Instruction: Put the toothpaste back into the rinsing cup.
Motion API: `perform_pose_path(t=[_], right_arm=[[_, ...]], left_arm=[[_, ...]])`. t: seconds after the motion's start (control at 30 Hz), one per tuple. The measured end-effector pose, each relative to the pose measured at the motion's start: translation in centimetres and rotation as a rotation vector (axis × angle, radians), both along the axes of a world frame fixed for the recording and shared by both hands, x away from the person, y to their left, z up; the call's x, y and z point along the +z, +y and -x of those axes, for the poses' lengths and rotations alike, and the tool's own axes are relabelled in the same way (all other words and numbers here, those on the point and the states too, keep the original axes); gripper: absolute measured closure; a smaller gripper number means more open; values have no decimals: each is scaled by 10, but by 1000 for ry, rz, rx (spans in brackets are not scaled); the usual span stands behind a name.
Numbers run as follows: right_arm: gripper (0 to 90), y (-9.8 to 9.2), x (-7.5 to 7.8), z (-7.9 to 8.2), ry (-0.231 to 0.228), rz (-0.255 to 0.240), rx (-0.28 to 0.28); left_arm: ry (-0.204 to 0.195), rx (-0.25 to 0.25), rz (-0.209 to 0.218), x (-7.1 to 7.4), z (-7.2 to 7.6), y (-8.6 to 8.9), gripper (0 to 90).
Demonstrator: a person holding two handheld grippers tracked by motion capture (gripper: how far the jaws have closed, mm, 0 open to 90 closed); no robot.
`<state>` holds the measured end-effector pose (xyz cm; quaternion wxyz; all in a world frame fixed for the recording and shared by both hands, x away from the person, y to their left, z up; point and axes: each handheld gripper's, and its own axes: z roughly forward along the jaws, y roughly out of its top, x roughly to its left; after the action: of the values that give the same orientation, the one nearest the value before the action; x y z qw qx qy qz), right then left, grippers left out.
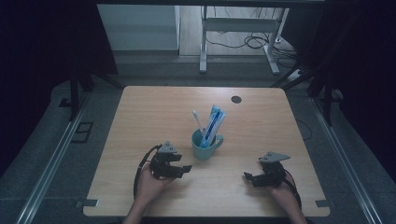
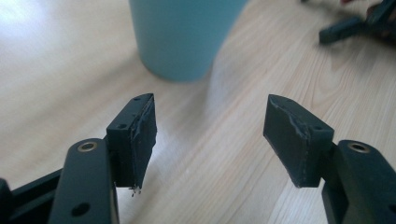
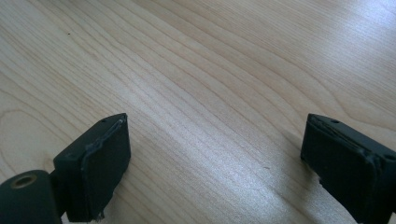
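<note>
From above, my left tool (image 1: 186,169) sits beside the teal mug (image 1: 205,145) holding a toothbrush (image 1: 198,121) and toothpaste tube (image 1: 215,123); up close both tools gape empty, the right tool (image 1: 247,177) over bare bench (image 3: 210,93).

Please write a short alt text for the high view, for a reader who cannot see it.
A teal mug holding a toothbrush and a toothpaste tube stands mid-table. A person's two hands rest near the front edge, each holding an open black tool: left tool, right tool.
</note>
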<state>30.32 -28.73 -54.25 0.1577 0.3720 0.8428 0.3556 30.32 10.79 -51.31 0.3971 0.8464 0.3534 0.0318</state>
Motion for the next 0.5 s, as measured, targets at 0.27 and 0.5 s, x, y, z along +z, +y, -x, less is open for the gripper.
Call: perform_pose_path(t=[0.27,0.5], right_arm=[[138,-1,0,2,-7,-13,-6],[142,0,0,2,-9,-12,-9]], left_arm=[[57,-73,135,-32,16,5,439],[7,-70,83,-31,22,1,401]])
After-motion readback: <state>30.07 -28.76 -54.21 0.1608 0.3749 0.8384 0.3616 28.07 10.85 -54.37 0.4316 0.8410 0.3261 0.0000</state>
